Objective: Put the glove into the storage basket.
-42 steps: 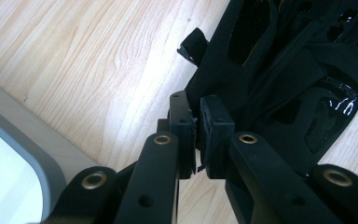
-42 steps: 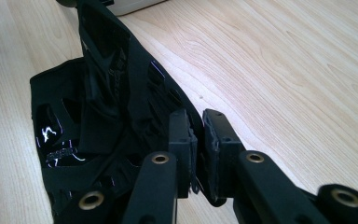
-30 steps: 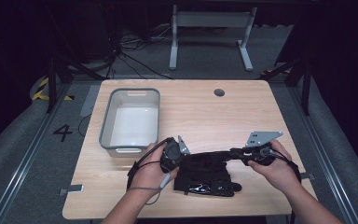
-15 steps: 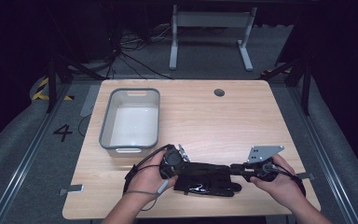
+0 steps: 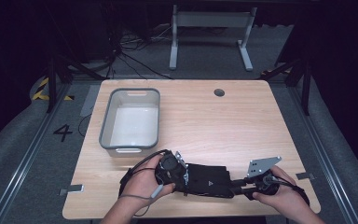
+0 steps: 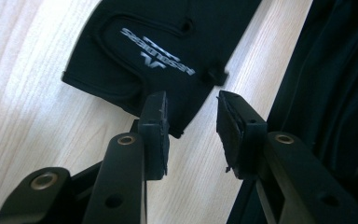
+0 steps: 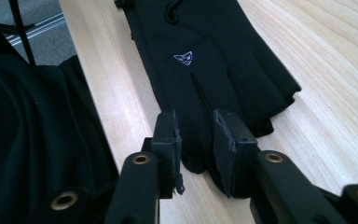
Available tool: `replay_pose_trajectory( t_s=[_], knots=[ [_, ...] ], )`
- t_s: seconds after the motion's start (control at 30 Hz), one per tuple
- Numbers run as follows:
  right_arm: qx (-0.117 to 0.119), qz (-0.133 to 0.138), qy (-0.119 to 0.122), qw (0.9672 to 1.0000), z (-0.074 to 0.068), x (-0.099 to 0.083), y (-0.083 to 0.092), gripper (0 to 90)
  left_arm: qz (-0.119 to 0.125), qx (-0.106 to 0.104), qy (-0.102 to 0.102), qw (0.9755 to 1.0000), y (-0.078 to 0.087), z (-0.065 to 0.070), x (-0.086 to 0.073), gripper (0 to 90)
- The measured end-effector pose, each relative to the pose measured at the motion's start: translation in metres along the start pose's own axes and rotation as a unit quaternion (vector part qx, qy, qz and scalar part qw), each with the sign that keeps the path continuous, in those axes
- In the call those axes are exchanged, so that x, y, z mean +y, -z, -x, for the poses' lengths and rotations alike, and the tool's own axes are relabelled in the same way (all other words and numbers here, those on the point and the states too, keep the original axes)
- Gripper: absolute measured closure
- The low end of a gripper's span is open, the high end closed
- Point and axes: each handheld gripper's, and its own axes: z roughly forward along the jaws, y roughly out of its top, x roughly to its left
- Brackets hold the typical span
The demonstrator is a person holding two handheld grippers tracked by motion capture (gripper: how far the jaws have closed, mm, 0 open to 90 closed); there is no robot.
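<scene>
A black fingerless glove (image 5: 207, 179) lies flat on the wooden table (image 5: 214, 121) near its front edge. My left gripper (image 5: 185, 176) is at the cuff end, and its jaws have just been opening. In the left gripper view the pads of the left gripper (image 6: 191, 126) stand apart over the cuff edge of the glove (image 6: 154, 42), which bears a white logo. My right gripper (image 5: 237, 187) is at the finger end, and its jaws have also just been opening. The right gripper (image 7: 196, 140) has a finger of the glove (image 7: 200, 70) lying loose between its pads.
A grey plastic bin (image 5: 106, 126) stands at the table's left. A round cable hole (image 5: 219, 92) is at the back. Dark cloth (image 7: 28, 130) hangs along the table's front edge close to both grippers. The table's middle and right show bare wood.
The glove, held stretched between both grippers above the table, has come down flat near the front edge. The right hand moved forward and down, and both pairs of jaws have opened.
</scene>
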Motion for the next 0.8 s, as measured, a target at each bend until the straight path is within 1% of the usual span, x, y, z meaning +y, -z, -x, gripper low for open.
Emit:
replay_pose_trajectory(
  t_s=[0.03, 0.1, 0.17, 0.2, 0.23, 0.3, 0.33, 0.37, 0.4, 0.47, 0.5, 0.53, 0.57, 0.6, 0.63, 0.73, 0.8],
  knots=[
    [-0.008, 0.005, -0.002, 1.0, -0.001, 0.0, 0.003, 69.7, 0.013, 0.009, 0.003, 0.9999, 0.001, -0.001, 0.001, 65.8],
    [-0.016, 0.008, -0.004, 0.9998, -0.001, 0.0, 0.004, 70.9, 0.031, 0.021, 0.005, 0.9993, -0.001, -0.002, 0.003, 67.6],
    [-0.028, 0.012, -0.01, 0.9995, 0.001, -0.002, 0.005, 73.3, 0.046, 0.024, 0.001, 0.9987, -0.004, -0.002, 0.006, 69.8],
    [-0.028, 0.012, -0.01, 0.9995, 0.001, -0.002, 0.005, 73.3, 0.046, 0.024, 0.001, 0.9987, -0.004, -0.002, 0.006, 71.4],
    [-0.04, 0.011, -0.023, 0.9989, 0.006, -0.004, 0.005, 75.7, 0.039, 0.015, -0.006, 0.9991, -0.011, -0.002, 0.008, 73.1],
    [-0.039, 0.004, -0.034, 0.9987, 0.009, -0.007, 0.003, 77.7, 0.012, -0.002, -0.015, 0.9998, -0.02, 0.0, 0.009, 75.0],
    [-0.038, 0.0, -0.039, 0.9985, 0.01, -0.01, 0.001, 78.0, 0.002, -0.007, -0.02, 0.9998, -0.024, 0.0, 0.009, 75.9],
    [-0.038, 0.0, -0.039, 0.9985, 0.01, -0.01, 0.001, 78.0, 0.002, -0.007, -0.02, 0.9998, -0.024, 0.0, 0.009, 76.1],
    [-0.037, -0.007, -0.042, 0.9984, 0.012, -0.013, -0.004, 78.0, -0.019, -0.013, -0.024, 0.9995, -0.034, 0.0, 0.009, 76.9],
    [-0.038, -0.017, -0.041, 0.9983, 0.015, -0.017, -0.01, 78.0, -0.032, -0.019, -0.022, 0.9991, -0.039, 0.0, 0.009, 77.4],
    [-0.038, -0.017, -0.041, 0.9983, 0.015, -0.017, -0.01, 78.0, -0.032, -0.019, -0.022, 0.9991, -0.039, 0.0, 0.009, 77.4],
    [-0.042, -0.027, -0.043, 0.9978, 0.017, -0.02, -0.016, 79.2, -0.049, -0.021, -0.027, 0.9982, -0.044, 0.001, 0.01, 77.4],
    [-0.044, -0.03, -0.043, 0.9976, 0.017, -0.021, -0.017, 79.5, -0.049, -0.021, -0.027, 0.9982, -0.044, 0.001, 0.01, 77.4],
    [-0.044, -0.03, -0.043, 0.9976, 0.017, -0.021, -0.017, 79.5, -0.054, -0.022, -0.026, 0.998, -0.048, 0.001, 0.01, 77.4],
    [-0.046, -0.029, -0.046, 0.9975, 0.018, -0.024, -0.019, 80.2, -0.062, -0.027, -0.022, 0.9974, -0.051, -0.001, 0.009, 77.7],
    [-0.054, -0.031, -0.04, 0.9973, 0.018, -0.024, -0.019, 80.9, -0.057, -0.033, -0.016, 0.9977, -0.053, -0.004, 0.008, 78.3],
    [-0.056, -0.032, -0.04, 0.9971, 0.018, -0.024, -0.019, 80.9, -0.055, -0.033, -0.017, 0.9978, -0.052, -0.003, 0.008, 78.3]
  ],
)
